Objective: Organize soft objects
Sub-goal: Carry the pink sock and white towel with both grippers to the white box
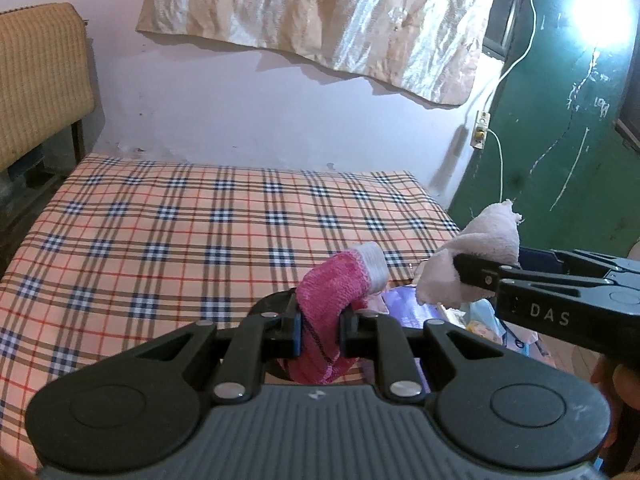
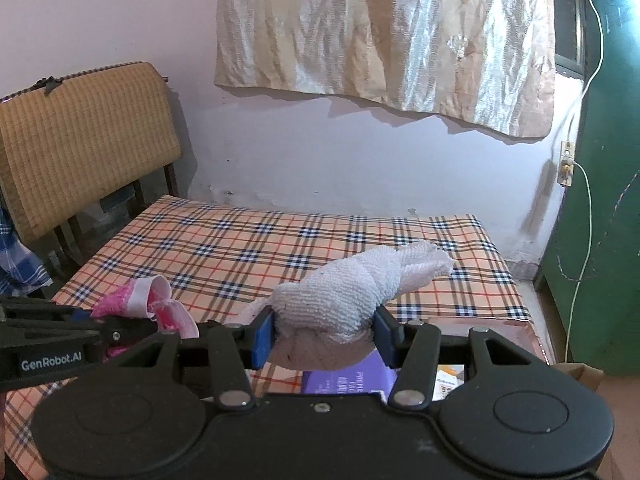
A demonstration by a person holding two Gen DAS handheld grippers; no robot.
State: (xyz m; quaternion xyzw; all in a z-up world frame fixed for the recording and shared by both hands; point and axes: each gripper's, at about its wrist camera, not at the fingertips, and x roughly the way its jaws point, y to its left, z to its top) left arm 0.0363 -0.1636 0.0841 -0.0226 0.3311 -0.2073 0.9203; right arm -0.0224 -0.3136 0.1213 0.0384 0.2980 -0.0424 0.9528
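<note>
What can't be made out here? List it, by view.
- Left wrist view: the pink sock's lower end is hidden behind the left tongs.
- Right wrist view: the purple packet's print is partly covered by the white cloth and right tongs.
- Left wrist view: glare washes out the top right corner.
</note>
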